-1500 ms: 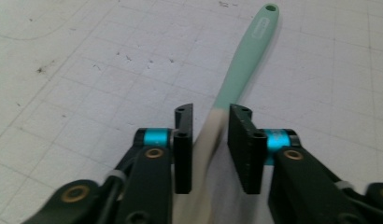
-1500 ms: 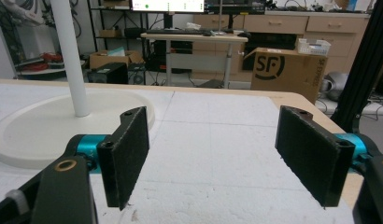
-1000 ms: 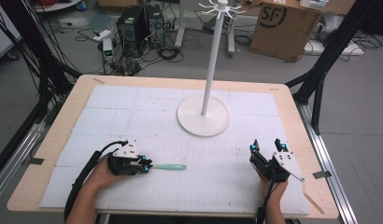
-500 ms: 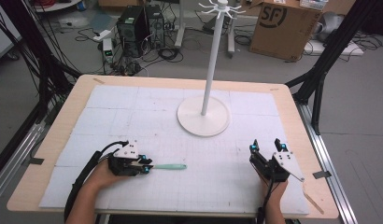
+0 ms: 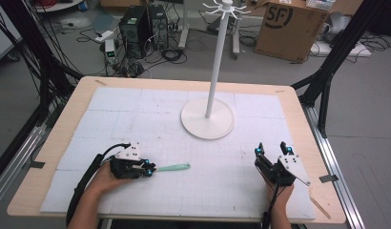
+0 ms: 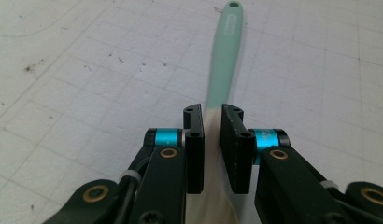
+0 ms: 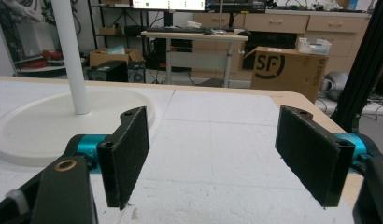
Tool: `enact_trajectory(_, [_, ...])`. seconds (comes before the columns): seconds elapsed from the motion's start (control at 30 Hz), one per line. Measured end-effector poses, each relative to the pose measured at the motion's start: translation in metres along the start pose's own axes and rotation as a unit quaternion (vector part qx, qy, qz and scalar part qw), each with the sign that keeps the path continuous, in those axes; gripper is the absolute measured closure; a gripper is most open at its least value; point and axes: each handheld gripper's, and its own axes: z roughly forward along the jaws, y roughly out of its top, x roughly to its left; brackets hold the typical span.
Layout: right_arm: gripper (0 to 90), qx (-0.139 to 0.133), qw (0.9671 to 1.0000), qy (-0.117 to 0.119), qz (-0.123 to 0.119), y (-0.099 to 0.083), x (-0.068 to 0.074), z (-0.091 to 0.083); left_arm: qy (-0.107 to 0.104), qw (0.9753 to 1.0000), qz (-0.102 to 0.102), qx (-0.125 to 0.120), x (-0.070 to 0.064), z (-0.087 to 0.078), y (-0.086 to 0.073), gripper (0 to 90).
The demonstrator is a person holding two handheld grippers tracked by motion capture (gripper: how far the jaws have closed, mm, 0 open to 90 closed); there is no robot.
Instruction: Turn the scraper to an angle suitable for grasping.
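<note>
My left tool [image 6: 211, 122] pinches the pale end of the mint-green plastic spatula [image 6: 222, 70], lying flat near the surface's front-left corner; my right tool [image 7: 213, 156], jaws spread, rests near the front-right corner.

Matt mint spatula [image 6: 223, 70], perhaps silicone, rough black jaws, glossy white stand [image 5: 207, 118]
</note>
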Motion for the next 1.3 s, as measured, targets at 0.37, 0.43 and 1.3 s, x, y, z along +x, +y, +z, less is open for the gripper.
enact_trajectory(0.37, [25.0,0.001,1.0000,-0.001,0.002,0.0000,0.0009,0.0002,0.014,0.9996,-0.019,-0.016,0.0007,-0.0017,-0.0013,80.6])
enact_trajectory(0.43, [25.0,0.001,1.0000,-0.001,0.001,0.0000,0.0009,0.0001,0.022,0.9991,-0.027,-0.026,0.0022,-0.0042,-0.0024,80.6])
enact_trajectory(1.3, [25.0,0.006,1.0000,0.001,-0.002,-0.0001,0.0018,0.0001,0.198,0.9661,-0.162,-0.032,0.0051,-0.0068,-0.0063,80.5])
